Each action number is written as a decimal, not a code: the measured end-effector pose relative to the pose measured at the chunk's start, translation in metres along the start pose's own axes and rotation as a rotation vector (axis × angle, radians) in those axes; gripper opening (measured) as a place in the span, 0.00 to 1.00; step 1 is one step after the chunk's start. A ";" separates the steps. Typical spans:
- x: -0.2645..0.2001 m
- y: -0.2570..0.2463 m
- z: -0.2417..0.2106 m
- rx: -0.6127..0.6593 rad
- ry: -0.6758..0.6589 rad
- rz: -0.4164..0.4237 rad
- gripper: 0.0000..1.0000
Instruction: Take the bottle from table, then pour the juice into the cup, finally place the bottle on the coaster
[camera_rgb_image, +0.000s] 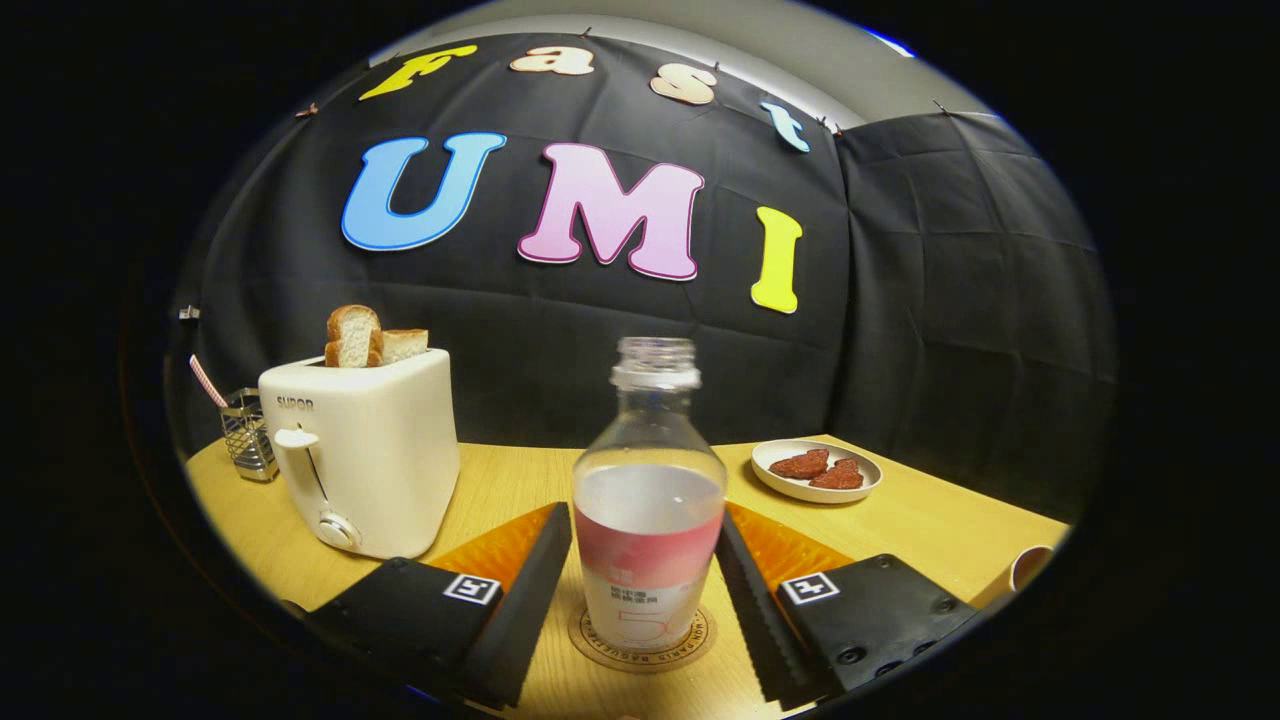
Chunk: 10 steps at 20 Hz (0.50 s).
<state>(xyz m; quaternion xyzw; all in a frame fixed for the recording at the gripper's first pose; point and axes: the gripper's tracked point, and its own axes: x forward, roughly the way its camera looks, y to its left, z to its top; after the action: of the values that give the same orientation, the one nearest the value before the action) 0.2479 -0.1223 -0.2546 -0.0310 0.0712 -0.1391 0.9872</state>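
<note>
The bottle (648, 500) stands upright on the coaster (644, 640), right between the fingers of the hand-held gripper (645, 590). The left finger's tip looks to touch or nearly touch its side, and the right one sits close along the label; whether both press on it I cannot tell.

The bottle is clear plastic, uncapped, roughly half full of pale liquid, so it is probably fairly light but top-open: any tilt could spill. Its wall likely gives under a hard squeeze and is smooth, so the labelled lower body, where the fingers already flank it, seems the safest hold. With the bottle on the coaster, the task looks close to done.

The counter (930, 530) is pale wood, flat and matte. Ahead to the left stands a toaster (365, 455) with bread, and beyond it a wire holder (248, 435). Ahead to the right is a plate (816, 470) of food; the cup (1030, 567) sits far to the right of the right finger. Black cloth walls close the booth.
</note>
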 end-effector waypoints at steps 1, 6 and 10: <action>-0.001 -0.001 -0.001 -0.010 0.004 -0.001 0.91; -0.009 -0.001 -0.010 -0.022 0.042 0.024 0.97; -0.025 -0.005 -0.004 -0.016 0.042 0.020 0.97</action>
<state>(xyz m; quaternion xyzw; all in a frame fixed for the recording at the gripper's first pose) 0.2218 -0.1201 -0.2548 -0.0351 0.0932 -0.1291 0.9866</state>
